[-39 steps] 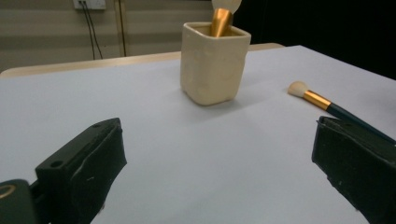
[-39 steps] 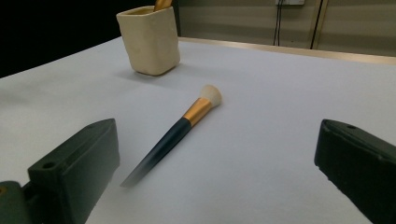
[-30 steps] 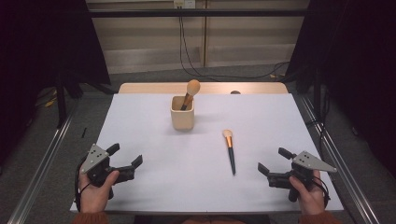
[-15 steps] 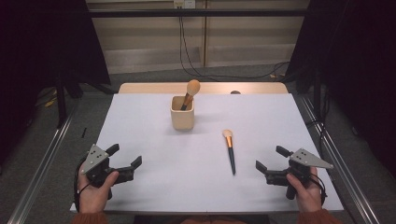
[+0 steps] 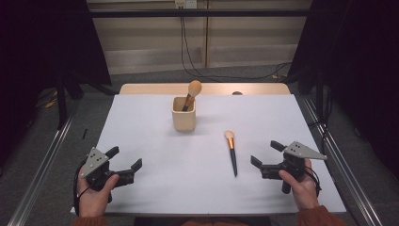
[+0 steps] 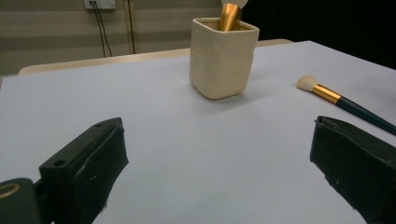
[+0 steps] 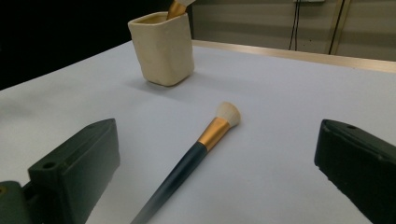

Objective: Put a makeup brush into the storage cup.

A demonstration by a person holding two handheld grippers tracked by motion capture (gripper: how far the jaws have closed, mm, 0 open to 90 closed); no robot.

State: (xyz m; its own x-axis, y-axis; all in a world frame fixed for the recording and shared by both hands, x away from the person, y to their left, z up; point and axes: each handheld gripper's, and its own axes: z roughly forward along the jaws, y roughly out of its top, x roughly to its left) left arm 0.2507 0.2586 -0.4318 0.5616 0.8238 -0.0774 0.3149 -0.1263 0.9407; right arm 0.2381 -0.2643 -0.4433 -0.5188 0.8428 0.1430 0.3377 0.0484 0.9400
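Note:
A cream square cup (image 5: 184,114) (image 6: 223,57) (image 7: 162,47) stands upright on the white table top (image 5: 155,141), with a round-headed brush (image 5: 192,92) leaning in it. A second brush (image 5: 231,151) (image 6: 345,105) (image 7: 196,151), dark handle with a gold collar and pale bristles, lies flat to the cup's right. My left gripper (image 5: 124,161) (image 6: 219,177) is open near the front left edge, empty. My right gripper (image 5: 267,153) (image 7: 215,172) is open at the front right, jaws spread toward the lying brush's handle without touching it.
A wooden strip (image 5: 155,88) borders the table's far edge. Metal rails (image 5: 42,165) run along both sides on the floor. Cables (image 5: 188,52) hang against the back wall. Bare white surface lies between the two grippers.
My right gripper has edged slightly left toward the lying brush. The left gripper, the cup and both brushes stay where they were.

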